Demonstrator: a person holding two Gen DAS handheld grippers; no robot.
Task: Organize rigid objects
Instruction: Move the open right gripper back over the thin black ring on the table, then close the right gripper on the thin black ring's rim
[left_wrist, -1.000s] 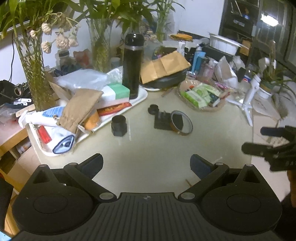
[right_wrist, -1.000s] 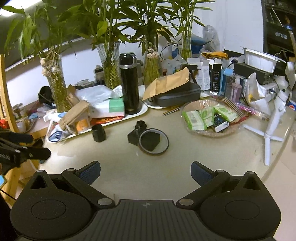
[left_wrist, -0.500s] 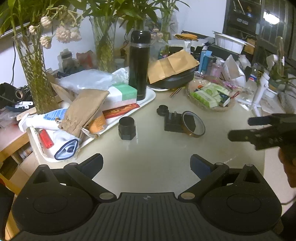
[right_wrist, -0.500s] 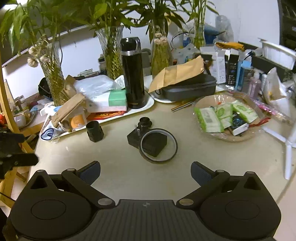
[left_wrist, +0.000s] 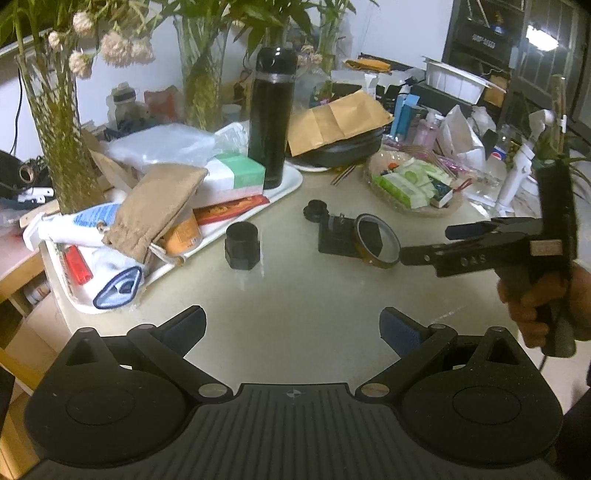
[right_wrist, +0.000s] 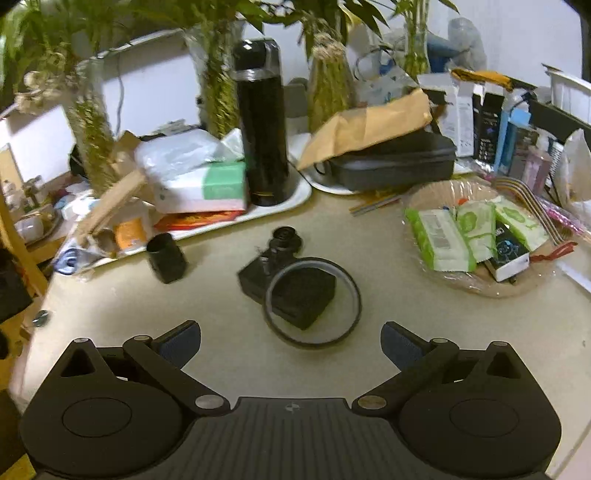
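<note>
Both grippers have come forward over the beige tabletop (left_wrist: 295, 295) since a second ago, and the right gripper (left_wrist: 424, 243) now reaches in close to the brown tape ring (left_wrist: 376, 240), seen from the left wrist. Left gripper (left_wrist: 291, 328) hangs with its fingers wide apart, holding nothing; the small black hexagonal-based cylinder (left_wrist: 242, 247) stands ahead and slightly left of it. Right gripper (right_wrist: 291, 341) is likewise spread wide and empty, the tape ring (right_wrist: 312, 301) lying just ahead between its fingers, leaning on the black block (right_wrist: 291, 288).
</note>
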